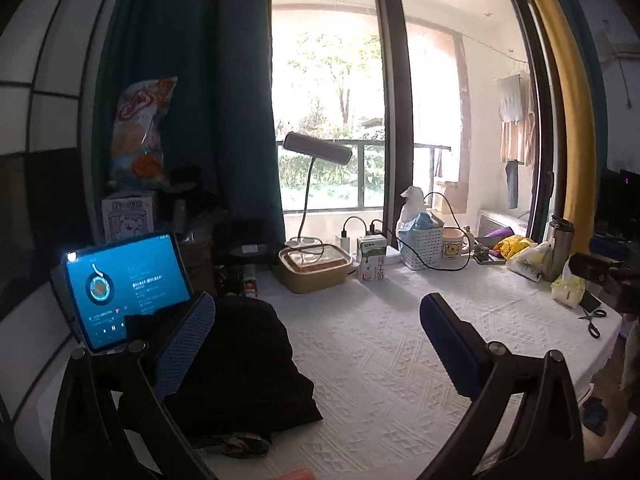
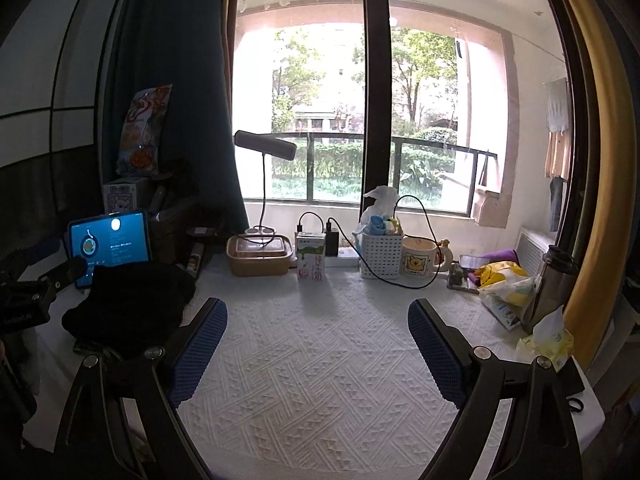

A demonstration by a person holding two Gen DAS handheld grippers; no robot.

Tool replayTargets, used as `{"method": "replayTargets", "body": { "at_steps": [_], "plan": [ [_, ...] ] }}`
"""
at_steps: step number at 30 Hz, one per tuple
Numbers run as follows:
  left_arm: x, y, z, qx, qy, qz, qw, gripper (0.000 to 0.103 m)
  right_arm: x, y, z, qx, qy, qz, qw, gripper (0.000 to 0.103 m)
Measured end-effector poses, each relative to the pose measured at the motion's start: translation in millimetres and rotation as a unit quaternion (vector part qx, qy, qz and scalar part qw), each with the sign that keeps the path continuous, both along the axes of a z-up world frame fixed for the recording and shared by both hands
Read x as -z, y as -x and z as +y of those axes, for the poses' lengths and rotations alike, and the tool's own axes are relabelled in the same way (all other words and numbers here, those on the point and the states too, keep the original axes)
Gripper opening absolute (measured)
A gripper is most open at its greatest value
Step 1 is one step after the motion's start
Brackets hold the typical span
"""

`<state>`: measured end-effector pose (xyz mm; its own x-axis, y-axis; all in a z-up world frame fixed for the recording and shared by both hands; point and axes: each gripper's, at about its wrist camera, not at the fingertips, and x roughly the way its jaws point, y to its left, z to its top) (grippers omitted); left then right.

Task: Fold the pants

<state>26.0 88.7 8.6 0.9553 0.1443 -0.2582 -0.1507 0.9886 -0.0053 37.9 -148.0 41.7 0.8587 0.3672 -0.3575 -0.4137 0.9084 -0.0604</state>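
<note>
Black pants (image 1: 236,364) lie in a folded heap at the left side of the table, on the white textured cloth (image 1: 380,360). My left gripper (image 1: 316,344) hovers open over the cloth, its left blue pad in front of the heap, nothing between its pads. In the right wrist view the same pants (image 2: 132,304) sit at the far left, in front of a tablet. My right gripper (image 2: 316,344) is open above bare cloth (image 2: 320,360), holding nothing. The left gripper (image 2: 44,280) shows at that view's left edge, the right gripper (image 1: 608,276) at the other view's right edge.
A lit tablet (image 1: 124,288) leans at the left. Along the window stand a desk lamp (image 1: 316,148), food container (image 1: 312,264), milk carton (image 1: 370,256), white basket (image 1: 420,244), mug (image 1: 454,244), bags and a steel flask (image 1: 560,248). Scissors (image 1: 594,320) lie near the right edge.
</note>
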Motion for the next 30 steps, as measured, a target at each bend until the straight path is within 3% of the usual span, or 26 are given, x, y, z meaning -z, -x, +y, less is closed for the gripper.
{"method": "replayTargets", "body": {
  "at_steps": [7, 30],
  "plan": [
    [10.7, -8.2, 13.3, -0.025, 0.014, 0.026, 0.9993, 0.101, 6.4, -5.6, 5.5, 0.0, 0.008, 0.01, 1.0, 0.094],
    [13.7, -2.5, 19.6, -0.036, 0.02, 0.03, 0.9987, 0.101, 13.5, -6.8, 5.8, 0.003, 0.014, 0.015, 1.0, 0.095]
  ]
}}
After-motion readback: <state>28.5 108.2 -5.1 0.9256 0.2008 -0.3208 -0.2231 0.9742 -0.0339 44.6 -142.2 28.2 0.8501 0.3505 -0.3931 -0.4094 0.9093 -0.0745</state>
